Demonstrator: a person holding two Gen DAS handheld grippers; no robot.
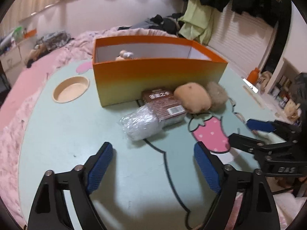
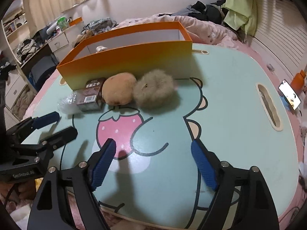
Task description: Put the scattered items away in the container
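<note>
An orange box (image 1: 153,76) (image 2: 124,61) stands open on the mint table, with a small plush (image 1: 125,55) inside. In front of it lie a crinkly clear packet (image 1: 141,123) (image 2: 67,103), a brown card box (image 1: 163,102) (image 2: 91,95), a tan plush (image 1: 192,96) (image 2: 119,91) and a grey fluffy plush (image 1: 217,96) (image 2: 155,93). My left gripper (image 1: 153,164) (image 2: 53,124) is open and empty, just short of the packet. My right gripper (image 2: 153,163) (image 1: 247,132) is open and empty, over the strawberry picture, short of the plushes.
A round cup recess (image 1: 71,90) sits at the table's left, a slot handle (image 2: 268,107) at its right. A lit phone (image 2: 289,96) stands past the right edge. The table lies on a pink bed with clothes behind the box.
</note>
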